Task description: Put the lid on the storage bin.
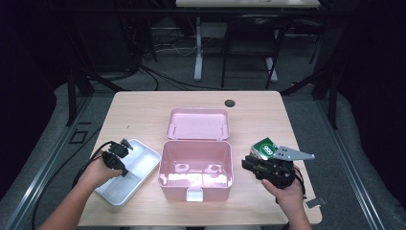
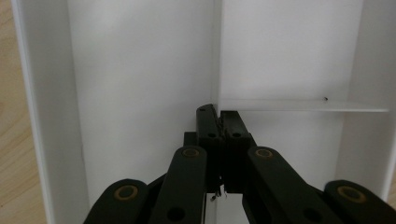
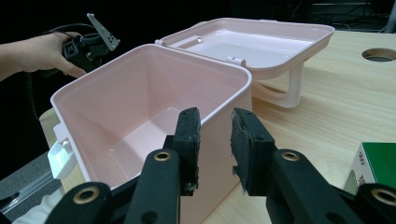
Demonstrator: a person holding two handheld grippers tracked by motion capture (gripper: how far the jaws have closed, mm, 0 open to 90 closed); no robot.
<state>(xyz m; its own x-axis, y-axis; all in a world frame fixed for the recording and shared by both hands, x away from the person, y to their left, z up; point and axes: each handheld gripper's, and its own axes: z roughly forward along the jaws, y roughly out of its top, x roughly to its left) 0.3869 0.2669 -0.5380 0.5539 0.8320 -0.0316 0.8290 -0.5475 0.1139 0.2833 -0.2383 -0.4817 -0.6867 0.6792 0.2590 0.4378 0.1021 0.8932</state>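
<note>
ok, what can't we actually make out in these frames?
- White tray: its near part is hidden by the left gripper and hand in the high view.
- Left gripper view: the black jaws cover the tray's divider lower down, so whether they pinch it is unclear.
- Green box: print too small in the high view; cut off by the edge in the right gripper view.
- Pink box: its floor is partly hidden behind the right gripper.

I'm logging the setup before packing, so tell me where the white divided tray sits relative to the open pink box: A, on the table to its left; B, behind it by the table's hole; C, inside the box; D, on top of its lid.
A: in the high view the white tray lies on the table, left of the pink box.
</note>
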